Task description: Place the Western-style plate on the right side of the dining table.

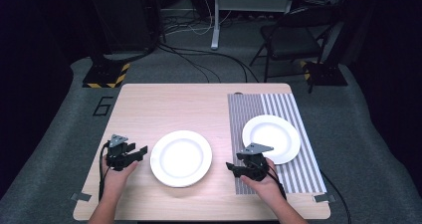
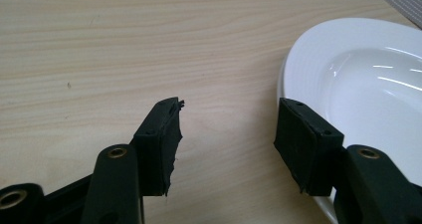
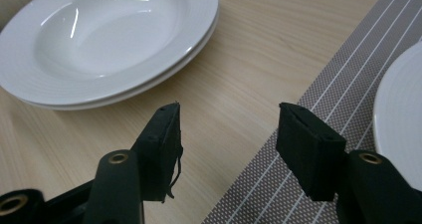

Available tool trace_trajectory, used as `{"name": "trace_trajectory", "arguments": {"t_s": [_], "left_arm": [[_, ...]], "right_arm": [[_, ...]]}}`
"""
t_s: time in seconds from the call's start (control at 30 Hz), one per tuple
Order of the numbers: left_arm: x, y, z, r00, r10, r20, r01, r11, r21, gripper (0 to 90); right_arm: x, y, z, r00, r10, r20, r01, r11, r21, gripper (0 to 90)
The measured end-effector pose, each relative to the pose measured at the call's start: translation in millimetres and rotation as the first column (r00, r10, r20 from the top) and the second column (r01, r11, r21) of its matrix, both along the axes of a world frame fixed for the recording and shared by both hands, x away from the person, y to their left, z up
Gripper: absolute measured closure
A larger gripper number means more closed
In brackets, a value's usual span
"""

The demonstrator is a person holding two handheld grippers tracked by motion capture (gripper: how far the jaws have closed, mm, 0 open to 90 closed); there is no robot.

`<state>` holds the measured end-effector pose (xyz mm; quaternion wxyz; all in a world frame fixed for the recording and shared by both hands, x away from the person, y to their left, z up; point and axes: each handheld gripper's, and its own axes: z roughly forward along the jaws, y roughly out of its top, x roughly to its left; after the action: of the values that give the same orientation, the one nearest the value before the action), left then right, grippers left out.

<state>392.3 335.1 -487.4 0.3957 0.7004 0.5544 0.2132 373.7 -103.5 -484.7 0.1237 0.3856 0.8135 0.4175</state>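
Two white deep plates lie stacked (image 1: 181,158) on the wooden table (image 1: 164,104) at its middle front. Another white plate (image 1: 271,138) rests on a grey striped placemat (image 1: 288,109) at the right. My left gripper (image 1: 141,152) is open just left of the stack; in the left gripper view its right jaw overlaps the rim of the stack (image 2: 358,79). My right gripper (image 1: 234,168) is open at the placemat's left edge, between the stack (image 3: 107,40) and the mat's plate (image 3: 398,114). Both grippers (image 2: 226,134) (image 3: 226,139) hold nothing.
A folding chair (image 1: 291,35), cables (image 1: 209,64) and a stand base with yellow-black tape (image 1: 105,75) are on the floor beyond the table. The placemat (image 3: 318,99) runs to the table's right front corner.
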Motion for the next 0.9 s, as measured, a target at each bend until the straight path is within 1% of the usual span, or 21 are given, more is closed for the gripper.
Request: {"name": "trace_trajectory", "arguments": {"t_s": [0.03,0.13,0.17,0.2,0.23,0.3,0.37,0.4,0.43,0.47,0.5,0.57,0.63,0.73,0.83,0.9], "left_arm": [[0.3,2.7,-2.9,1.0,0.008,-0.005,-0.008,0.9999,-0.013,43.6],[1.2,4.9,-5.9,0.9999,0.006,-0.013,-0.006,1.0,-0.007,44.0],[2.1,5.9,-7.9,0.9998,0.003,-0.018,-0.003,1.0,0.003,44.2],[3.0,6.9,-10.4,0.9996,0.006,-0.027,-0.006,0.9999,0.01,44.2],[3.7,8.7,-13.9,0.9989,0.01,-0.047,-0.01,0.9999,0.012,44.2],[4.3,9.3,-15.2,0.999,0.014,-0.043,-0.013,0.9998,0.015,44.2],[5.7,13.3,-16.6,0.9983,0.011,-0.057,-0.011,0.9998,0.015,44.2],[5.7,13.3,-16.6,0.9983,0.011,-0.057,-0.011,0.9998,0.015,44.2],[7.0,14.8,-18.1,0.9978,0.018,-0.063,-0.018,0.9998,0.006,44.2],[7.0,14.8,-18.1,0.9978,0.018,-0.063,-0.018,0.9998,0.006,44.2],[8.6,16.5,-19.8,0.9975,0.03,-0.064,-0.029,0.9995,0.008,44.2],[9.8,18.5,-21.3,0.9966,0.039,-0.073,-0.039,0.9992,-0.001,44.1],[11.0,20.0,-22.4,0.9963,0.048,-0.072,-0.049,0.9988,-0.008,44.1],[12.9,21.5,-23.2,0.9949,0.059,-0.081,-0.06,0.9981,-0.01,43.8],[15.5,23.3,-25.0,0.9939,0.068,-0.087,-0.069,0.9975,-0.014,43.7],[17.5,23.8,-25.7,0.9932,0.072,-0.091,-0.074,0.9971,-0.018,43.7]], "right_arm": [[-0.2,1.0,-2.4,1.0,0.001,-0.004,-0.001,1.0,-0.002,42.5],[-1.1,4.7,-8.3,1.0,0.008,0.0,-0.008,1.0,-0.015,42.7],[-0.9,6.2,-10.2,0.9999,0.014,0.006,-0.013,1.0,-0.019,42.7],[-0.9,6.2,-10.2,0.9999,0.014,0.006,-0.013,1.0,-0.019,42.7],[-1.2,8.9,-13.3,0.9998,0.02,0.004,-0.02,0.999,-0.027,42.6],[-2.0,11.5,-15.6,0.9994,0.033,0.007,-0.032,0.999,-0.033,42.6],[-3.1,13.6,-17.7,0.999,0.042,0.014,-0.041,0.998,-0.042,42.6],[-3.1,13.6,-17.7,0.999,0.042,0.014,-0.041,0.998,-0.042,42.6],[-3.8,15.3,-19.7,0.9986,0.051,0.012,-0.05,0.998,-0.046,42.6],[-3.8,15.3,-19.7,0.9986,0.051,0.012,-0.05,0.998,-0.046,42.6],[-4.2,17.0,-21.6,0.9983,0.058,0.013,-0.057,0.997,-0.052,42.4],[-4.6,18.2,-23.0,0.9977,0.067,0.014,-0.066,0.996,-0.057,42.1],[-5.3,18.8,-24.0,0.9973,0.072,0.015,-0.071,0.996,-0.058,41.9],[-6.0,18.6,-25.5,0.9971,0.075,0.011,-0.075,0.995,-0.059,41.3],[-6.1,17.8,-27.1,0.9973,0.073,-0.002,-0.073,0.996,-0.053,40.3],[-6.8,17.3,-28.1,0.9974,0.072,0.006,-0.072,0.996,-0.059,39.9]]}}
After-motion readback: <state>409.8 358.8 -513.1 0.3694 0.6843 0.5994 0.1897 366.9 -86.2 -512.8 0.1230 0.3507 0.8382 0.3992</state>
